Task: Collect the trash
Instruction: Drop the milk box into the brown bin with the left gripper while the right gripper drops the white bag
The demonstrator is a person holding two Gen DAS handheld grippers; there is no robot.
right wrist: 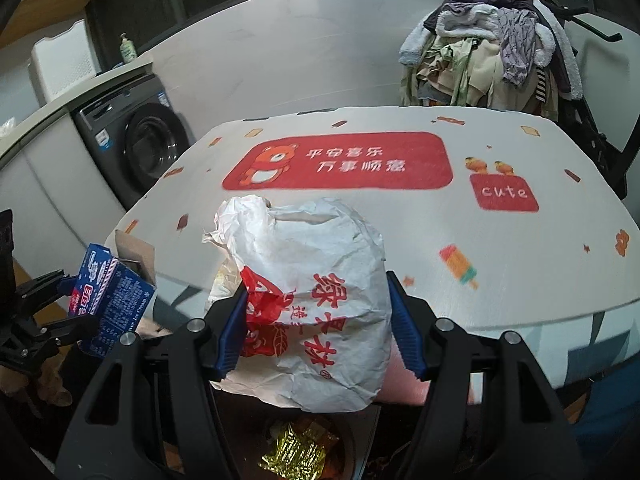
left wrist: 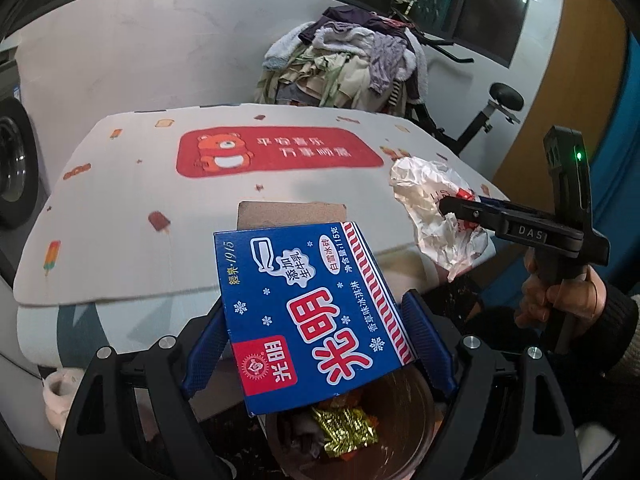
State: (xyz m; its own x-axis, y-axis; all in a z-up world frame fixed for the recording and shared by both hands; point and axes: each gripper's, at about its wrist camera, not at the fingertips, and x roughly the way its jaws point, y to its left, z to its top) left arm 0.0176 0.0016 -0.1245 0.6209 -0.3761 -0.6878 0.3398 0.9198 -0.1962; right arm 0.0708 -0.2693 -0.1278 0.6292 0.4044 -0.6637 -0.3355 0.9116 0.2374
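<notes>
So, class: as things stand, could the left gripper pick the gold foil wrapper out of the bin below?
Probably not yet. The left gripper is shut on the blue ice cream box, which hangs over the gold foil wrapper in the bin; it must let go first.

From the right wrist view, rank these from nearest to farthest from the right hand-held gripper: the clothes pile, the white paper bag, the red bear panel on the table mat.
1. White paper bag: clamped in the right hand-held gripper, so nearest.
2. Red bear panel: printed mid-mat, beyond the bag.
3. Clothes pile: behind the table's far edge, to the right.
</notes>
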